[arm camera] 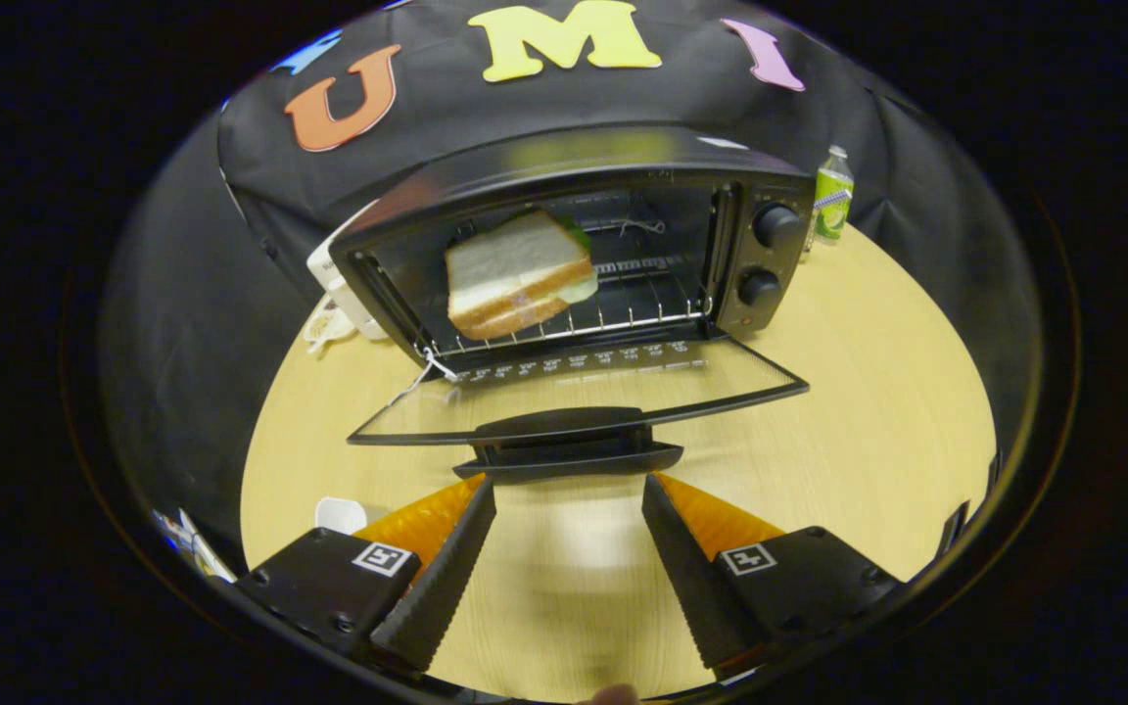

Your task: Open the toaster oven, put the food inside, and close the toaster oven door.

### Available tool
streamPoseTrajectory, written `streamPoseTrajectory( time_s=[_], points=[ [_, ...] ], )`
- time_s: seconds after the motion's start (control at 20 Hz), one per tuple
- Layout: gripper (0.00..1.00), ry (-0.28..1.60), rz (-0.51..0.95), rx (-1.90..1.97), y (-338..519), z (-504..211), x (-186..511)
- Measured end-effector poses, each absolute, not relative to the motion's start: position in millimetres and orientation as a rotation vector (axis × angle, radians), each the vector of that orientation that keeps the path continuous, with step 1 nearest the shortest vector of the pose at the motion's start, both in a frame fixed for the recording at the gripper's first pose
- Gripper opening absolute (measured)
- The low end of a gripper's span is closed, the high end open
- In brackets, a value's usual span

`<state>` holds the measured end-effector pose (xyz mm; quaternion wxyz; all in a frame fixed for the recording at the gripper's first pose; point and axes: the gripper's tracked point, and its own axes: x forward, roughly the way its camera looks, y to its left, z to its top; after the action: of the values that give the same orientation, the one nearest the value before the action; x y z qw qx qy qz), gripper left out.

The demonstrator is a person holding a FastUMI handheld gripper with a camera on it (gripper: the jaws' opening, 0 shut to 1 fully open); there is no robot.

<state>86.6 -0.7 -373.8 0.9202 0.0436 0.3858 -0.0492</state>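
Note:
A black toaster oven (623, 176) stands on the wooden table with its glass door (584, 392) folded fully down toward me. A sandwich (517, 274) of white bread with a bit of green lies on the wire rack (623, 313) inside, toward the left. The door's black handle (569, 446) sits just ahead of my fingertips. My gripper (569, 490) is open, its two black ribbed fingers (446, 578) spread wide with nothing between them, low over the table in front of the door.
Two knobs (775, 225) are on the oven's right panel. A green-labelled bottle (831, 196) stands behind the oven to the right. White objects (334, 294) lie by the oven's left side. A small white item (340, 513) rests left of my fingers.

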Motion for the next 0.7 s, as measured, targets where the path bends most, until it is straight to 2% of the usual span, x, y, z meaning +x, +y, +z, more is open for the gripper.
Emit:
streamPoseTrajectory(
  time_s=[0.4,0.7],
  points=[
    [0.99,0.561,-0.067,0.005,-2,-266,109],
    [0.99,0.292,-0.037,0.008,-2,-126,96]
  ],
)
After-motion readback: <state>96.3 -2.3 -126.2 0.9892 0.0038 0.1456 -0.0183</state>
